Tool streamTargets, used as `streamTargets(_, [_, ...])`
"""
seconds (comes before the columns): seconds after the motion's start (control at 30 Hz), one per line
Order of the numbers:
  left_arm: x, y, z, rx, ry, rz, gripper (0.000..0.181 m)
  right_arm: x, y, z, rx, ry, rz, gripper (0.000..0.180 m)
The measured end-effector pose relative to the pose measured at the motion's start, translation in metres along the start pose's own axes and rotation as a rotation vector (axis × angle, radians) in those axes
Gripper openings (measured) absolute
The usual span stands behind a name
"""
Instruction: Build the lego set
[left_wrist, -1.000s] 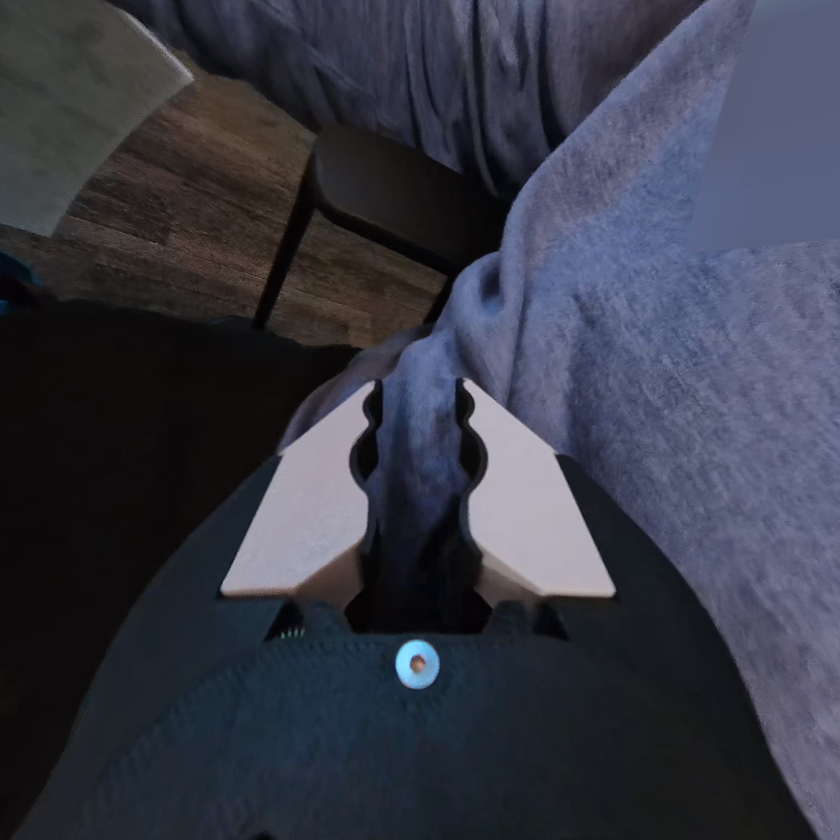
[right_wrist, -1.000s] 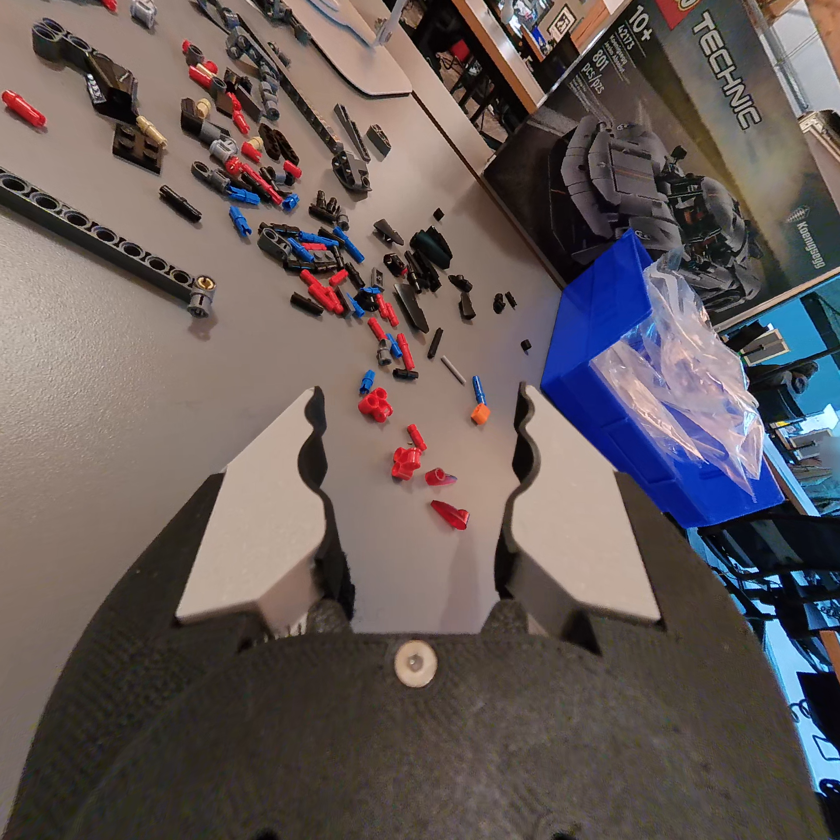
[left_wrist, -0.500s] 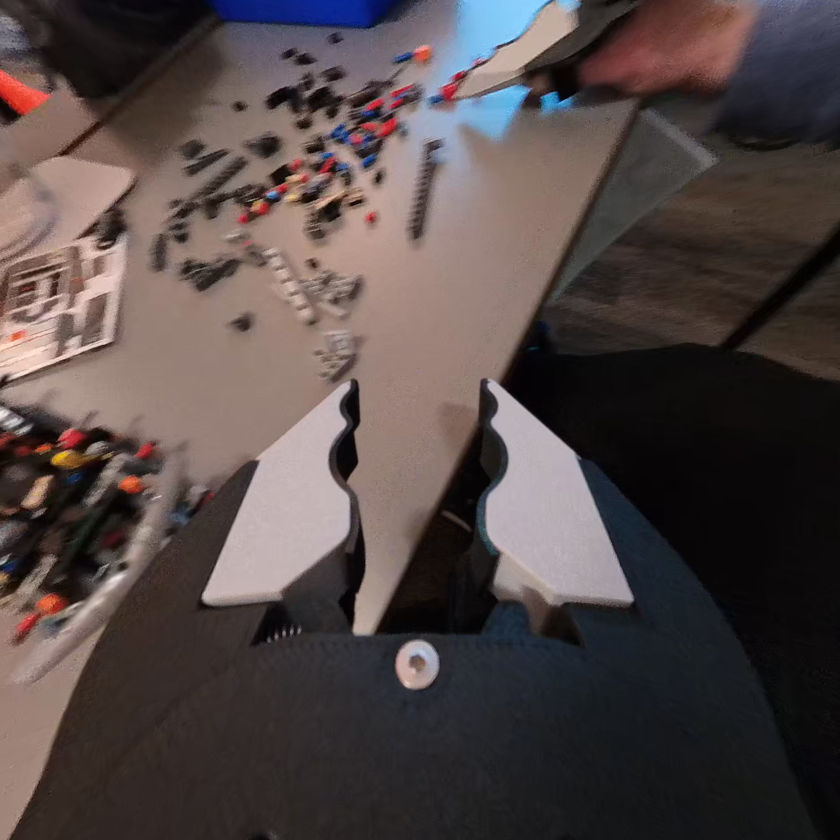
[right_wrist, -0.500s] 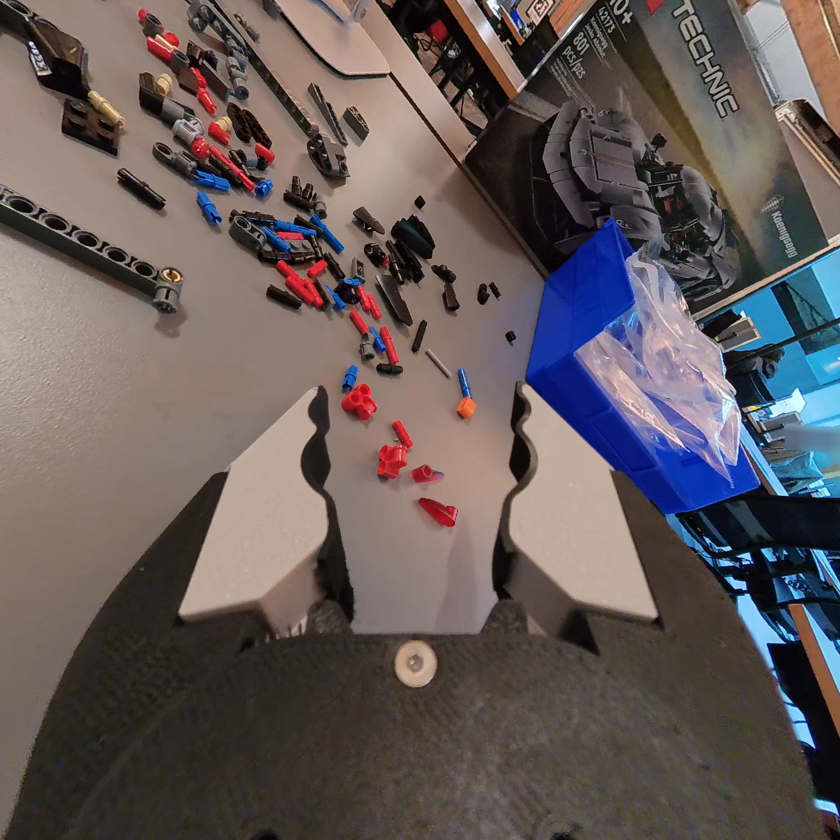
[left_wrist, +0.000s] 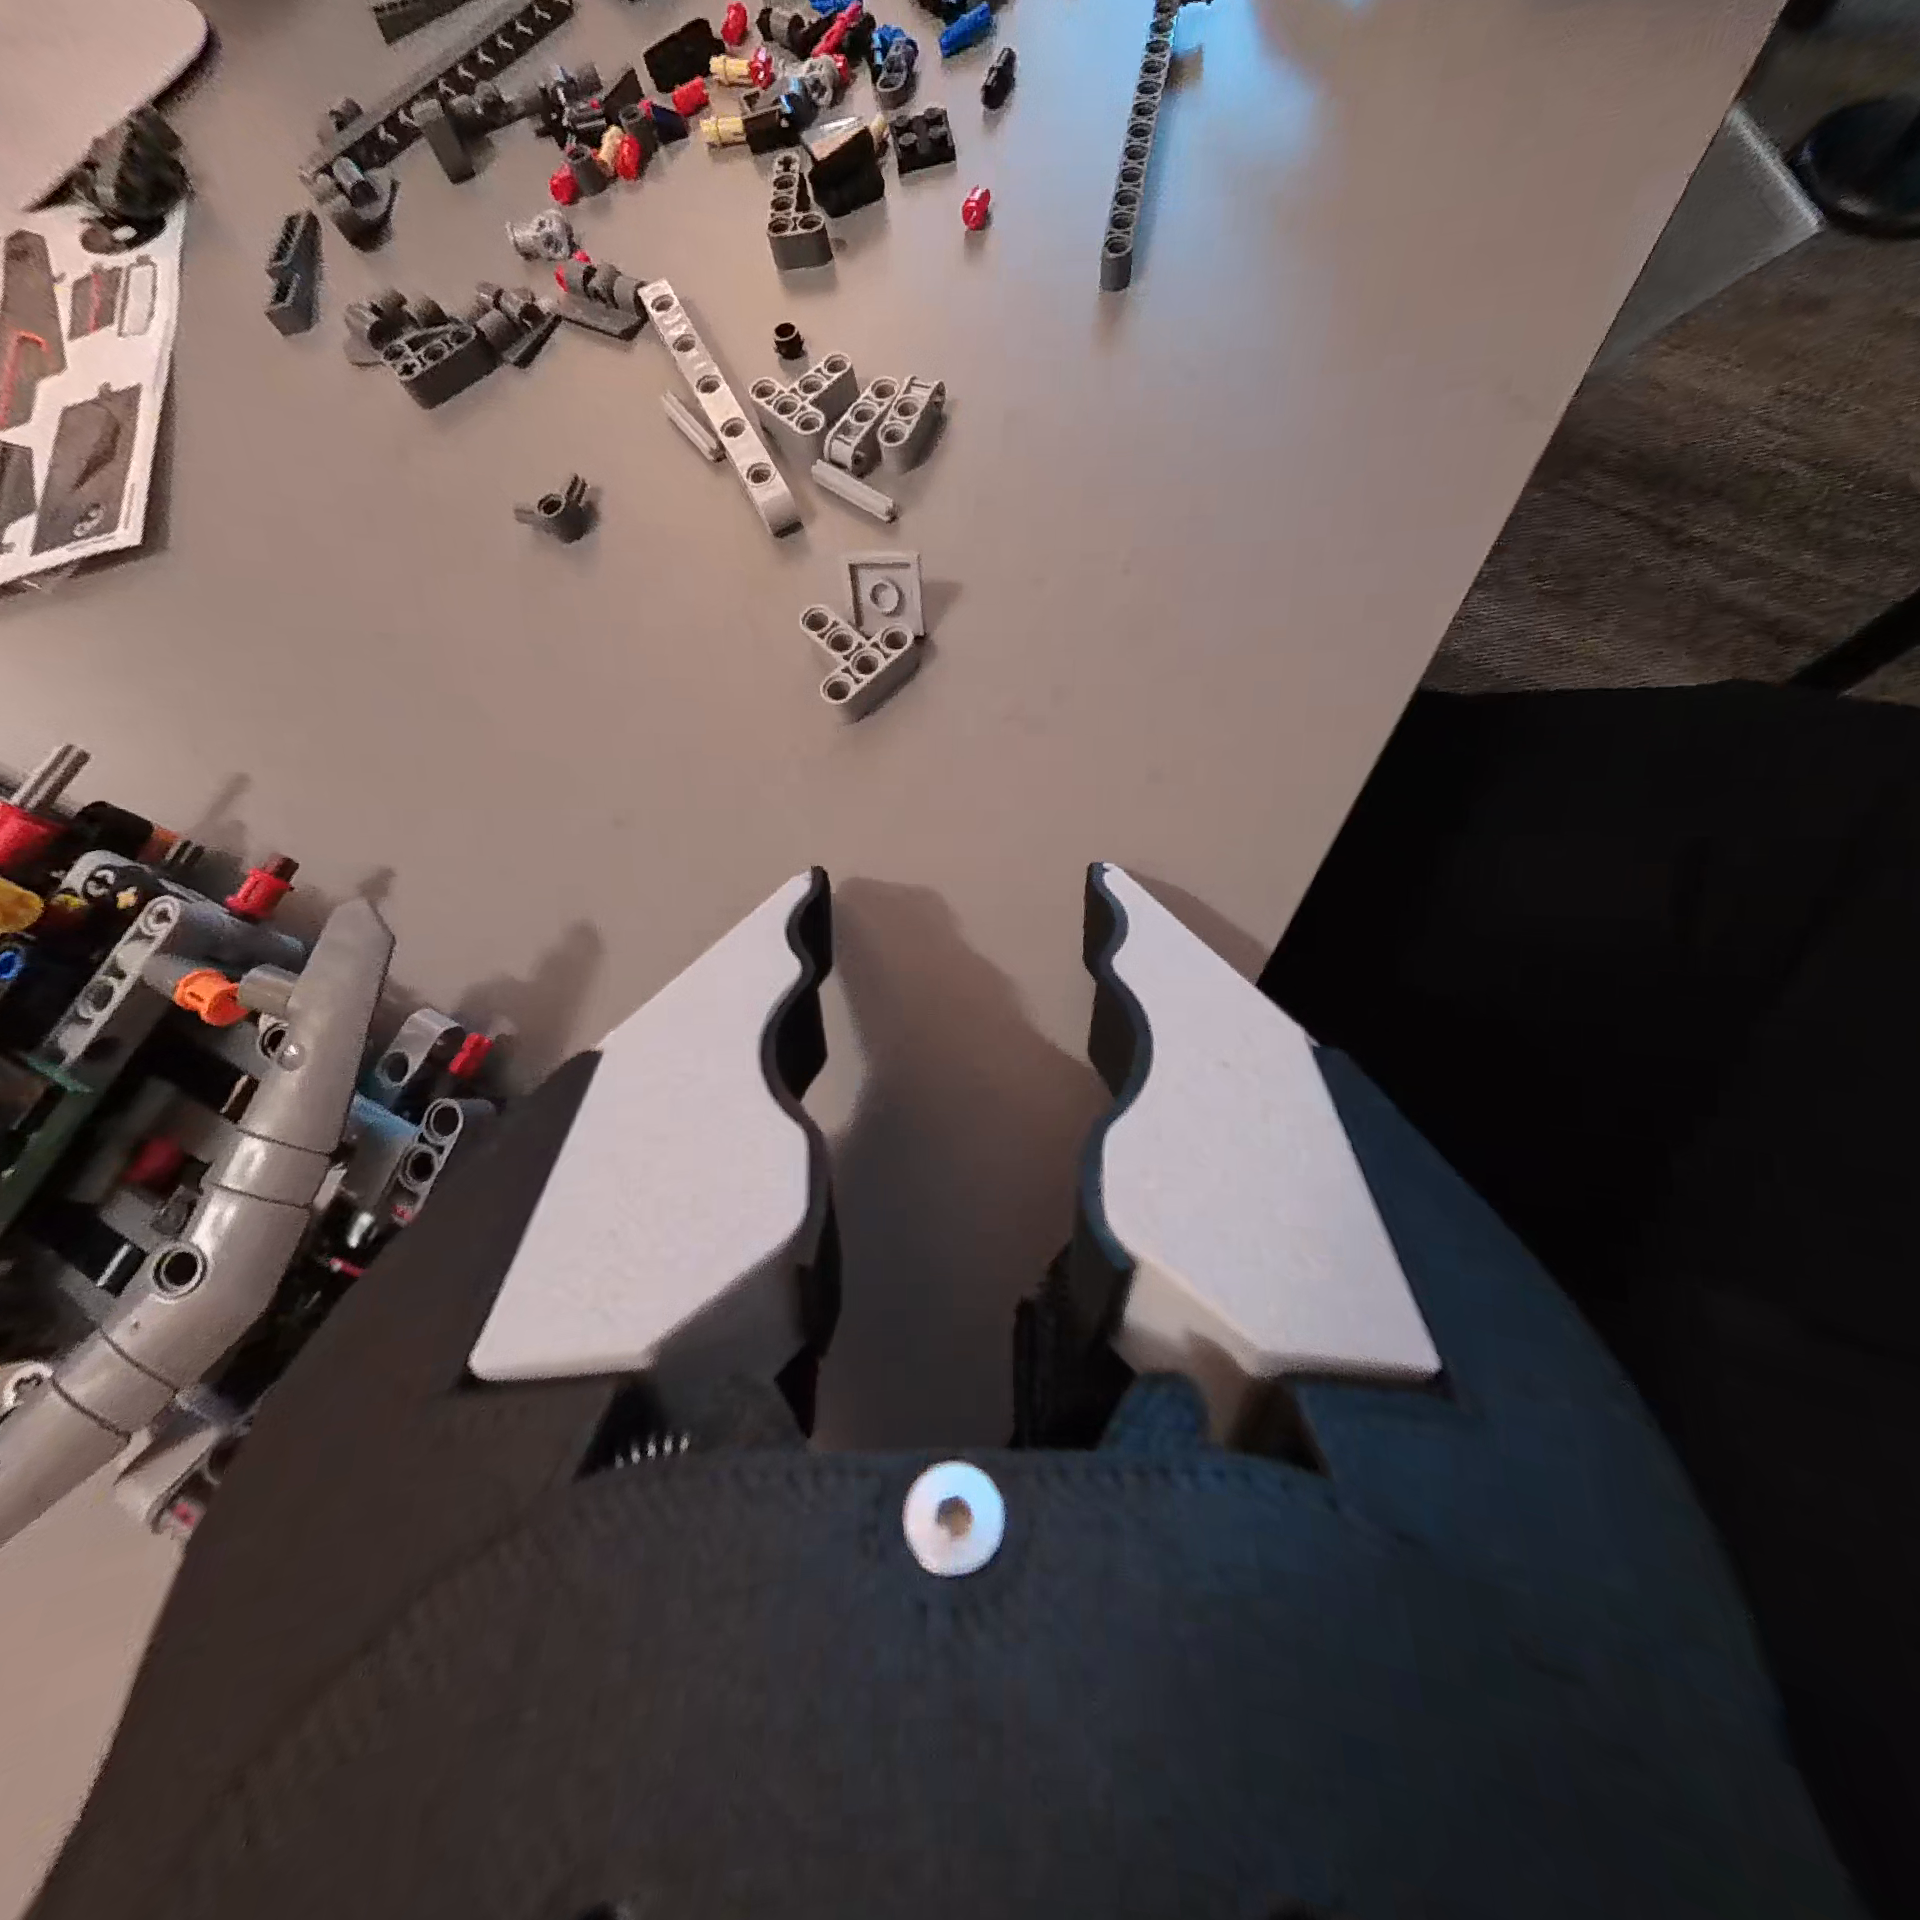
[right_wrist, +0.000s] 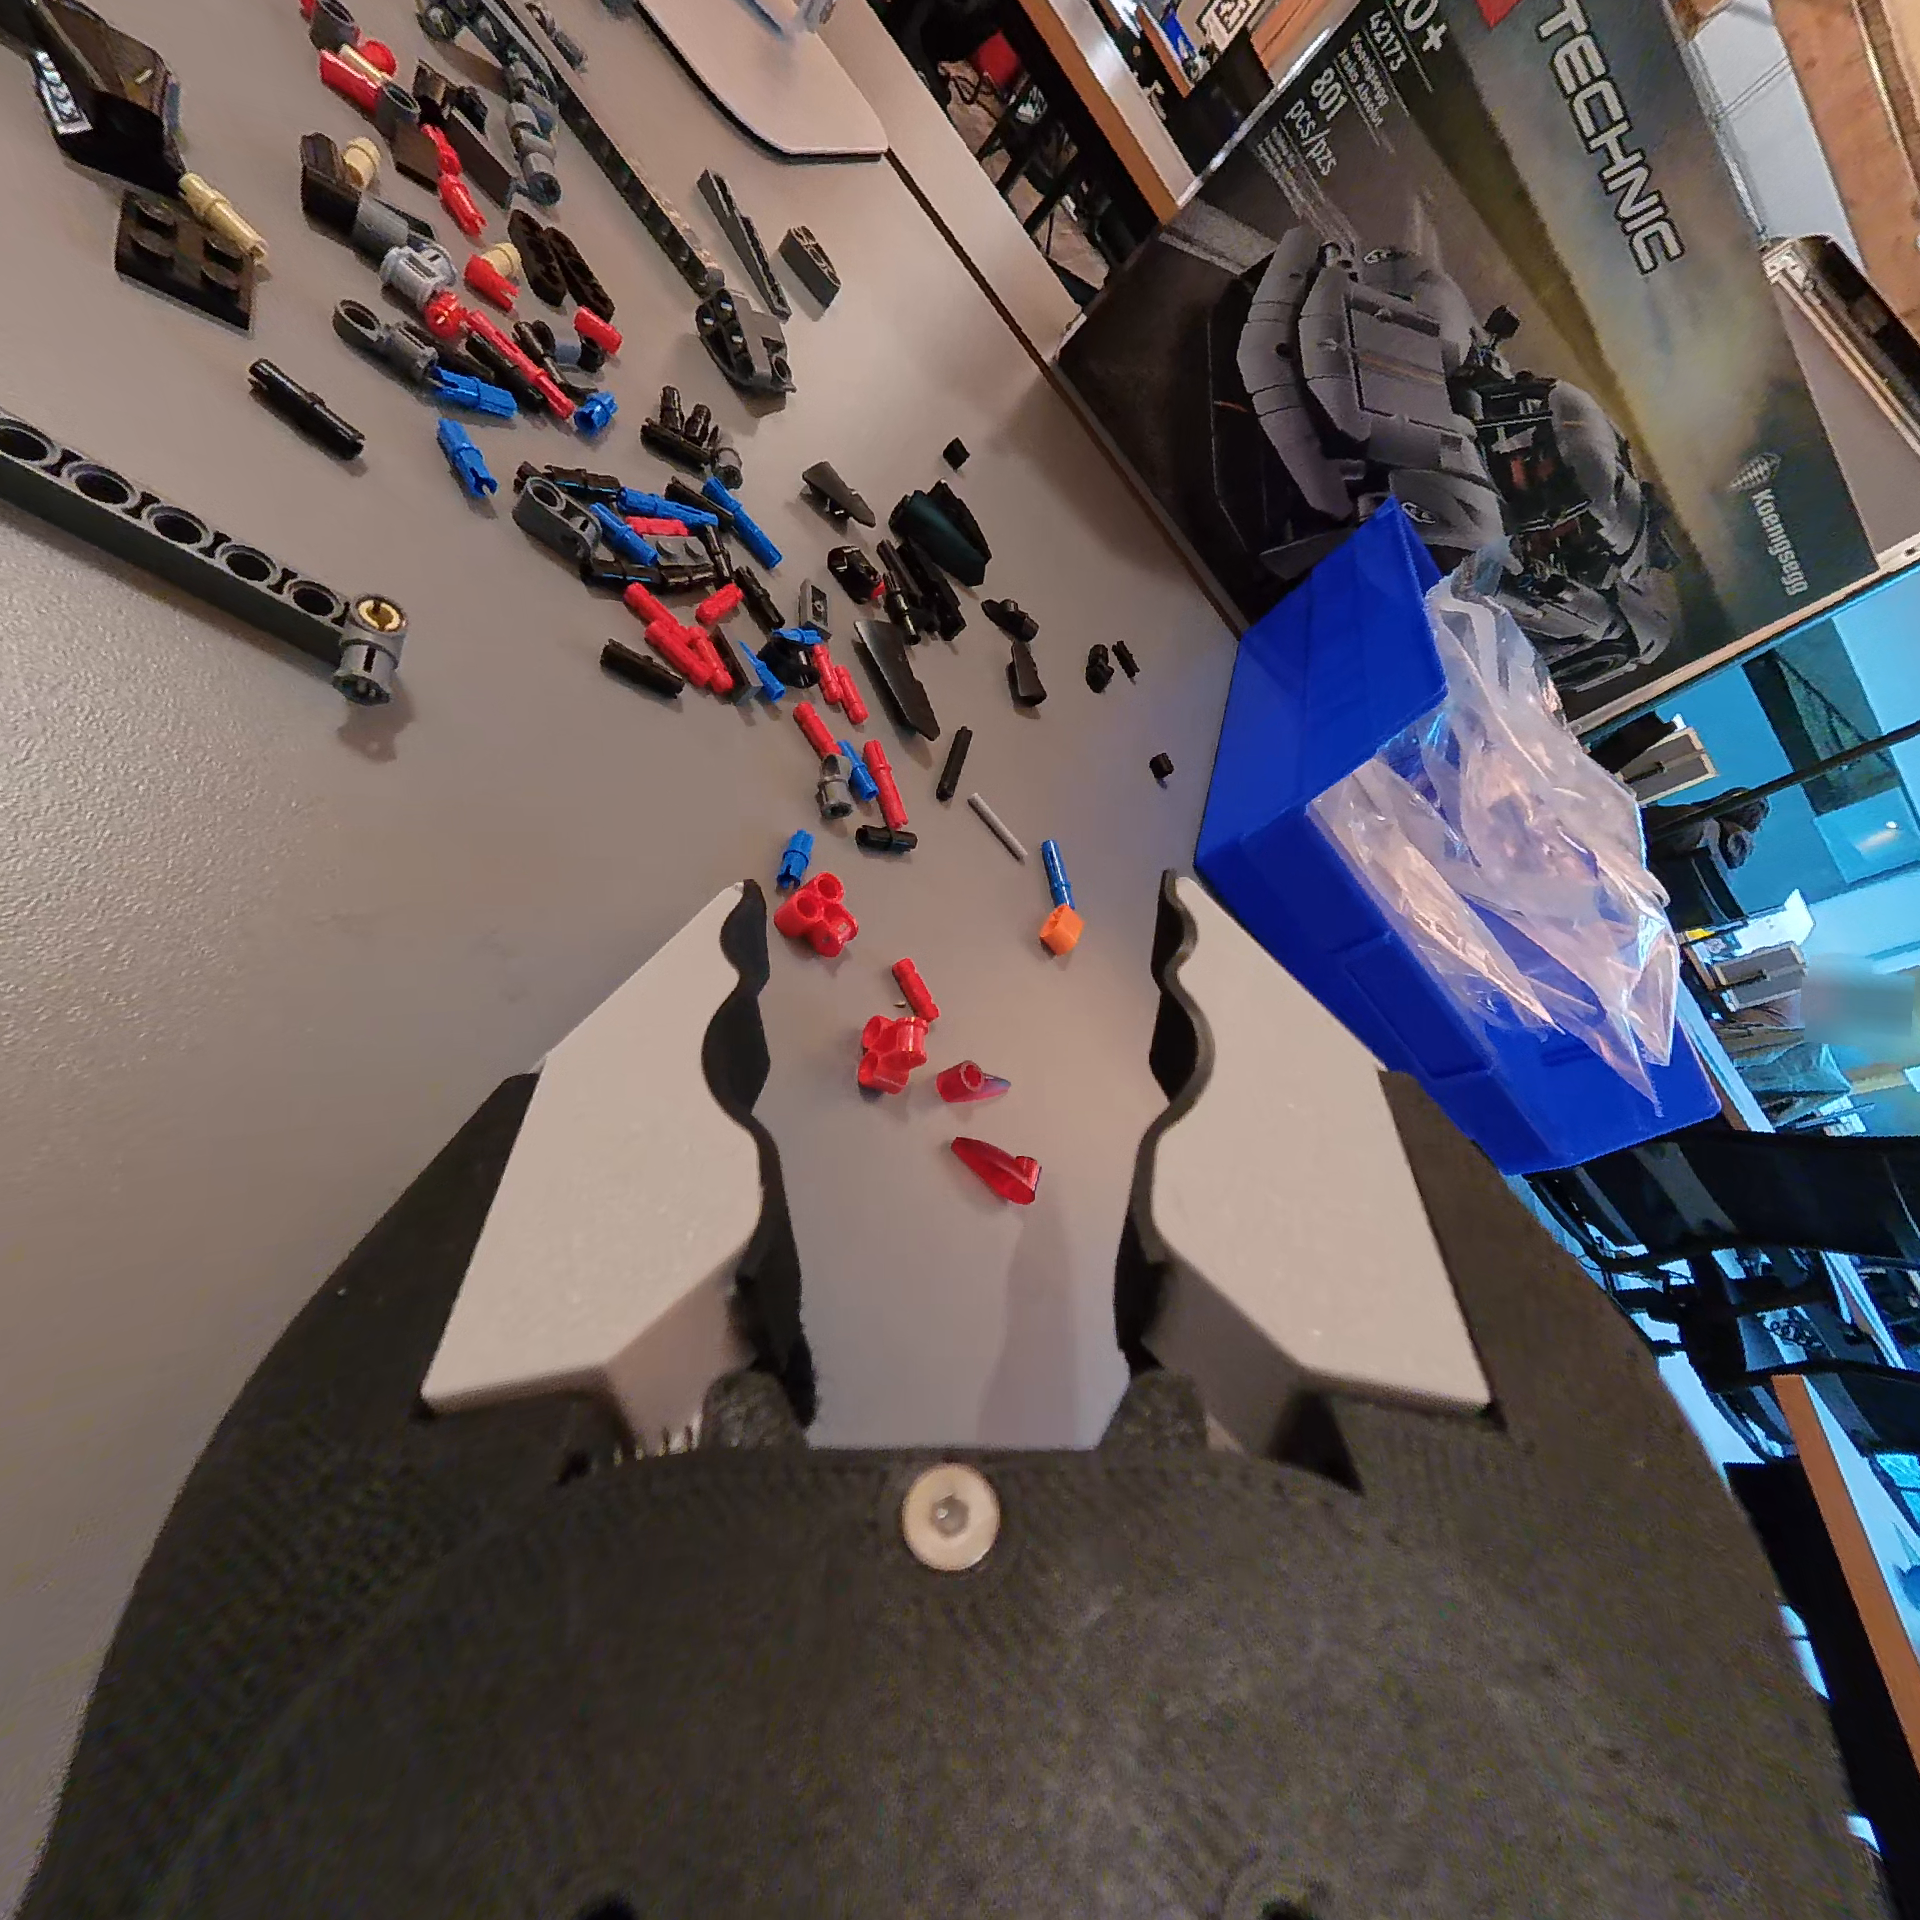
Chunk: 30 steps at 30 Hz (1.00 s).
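The grey tabletop (left_wrist: 1039, 748) carries everything; its right edge runs beside a dark chair seat (left_wrist: 1621, 1039). At the far edge in the right wrist view stands the set's box (right_wrist: 1507, 312), and just before it a blue bin (right_wrist: 1340, 831) holding a clear plastic bag (right_wrist: 1507, 862). Against the near left edge in the left wrist view lies the half-built lego model (left_wrist: 177, 1174), grey curved panels over a mixed frame; a sticker sheet (left_wrist: 73, 395) lies at the far left edge. The left gripper (left_wrist: 956, 883) hangs over bare table near the right edge, jaws parted and empty; the right gripper (right_wrist: 956, 894) is likewise spread wide, gripping nothing, above small red pieces (right_wrist: 894, 1049). A long dark beam (right_wrist: 197, 551) lies left of them; loose grey beams (left_wrist: 862, 644) sit mid-table, apart from both grippers.
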<state>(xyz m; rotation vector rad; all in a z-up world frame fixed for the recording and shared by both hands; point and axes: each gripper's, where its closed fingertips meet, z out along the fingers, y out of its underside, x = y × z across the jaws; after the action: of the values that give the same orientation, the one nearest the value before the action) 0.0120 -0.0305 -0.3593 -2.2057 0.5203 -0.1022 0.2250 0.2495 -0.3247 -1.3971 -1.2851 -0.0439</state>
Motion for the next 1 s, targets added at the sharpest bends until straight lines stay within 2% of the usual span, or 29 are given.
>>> streamTargets(0.03, [0.000, 0.000, 0.000, -0.002, 0.009, -0.007, 0.047, 0.000, 0.000, 0.000, -0.001, -0.003, 0.001, 0.072])
streamTargets(0.23, [0.003, -0.001, 0.001, -0.009, 0.042, -0.003, 0.044, -0.007, -0.006, -0.005, 0.046, -0.072, 0.019, 0.069])
streamTargets(0.27, [0.004, -0.001, 0.001, -0.010, 0.050, -0.008, 0.045, -0.011, -0.014, -0.012, 0.088, -0.135, 0.074, 0.053])
streamTargets(0.3, [0.004, 0.000, 0.001, -0.010, 0.054, -0.010, 0.045, -0.017, -0.026, -0.019, 0.129, -0.236, 0.144, 0.051])
streamTargets(0.33, [0.005, -0.001, 0.001, -0.011, 0.057, -0.008, 0.045, -0.019, -0.039, -0.023, 0.162, -0.304, 0.192, 0.036])
streamTargets(0.4, [0.006, -0.001, 0.002, -0.014, 0.069, -0.011, 0.045, -0.033, -0.063, -0.024, 0.189, -0.485, 0.199, 0.020])
streamTargets(0.47, [0.006, -0.001, 0.003, -0.022, 0.082, -0.020, 0.045, -0.052, -0.079, -0.017, 0.165, -0.662, 0.183, 0.018])
streamTargets(0.6, [0.013, -0.010, 0.006, -0.006, 0.109, -0.036, 0.045, -0.080, -0.081, 0.007, 0.072, -0.842, 0.011, 0.011])
streamTargets(0.73, [0.022, -0.038, 0.009, 0.042, 0.132, 0.009, 0.040, -0.094, -0.073, 0.027, 0.010, -0.912, -0.088, 0.010])
streamTargets(0.93, [0.025, -0.083, 0.034, 0.073, 0.182, 0.080, 0.040, -0.109, -0.071, 0.033, 0.010, -1.008, -0.089, 0.008])
streamTargets(1.0, [0.026, -0.094, 0.046, 0.082, 0.191, 0.099, 0.040, -0.112, -0.072, 0.031, 0.023, -1.035, -0.083, 0.001])
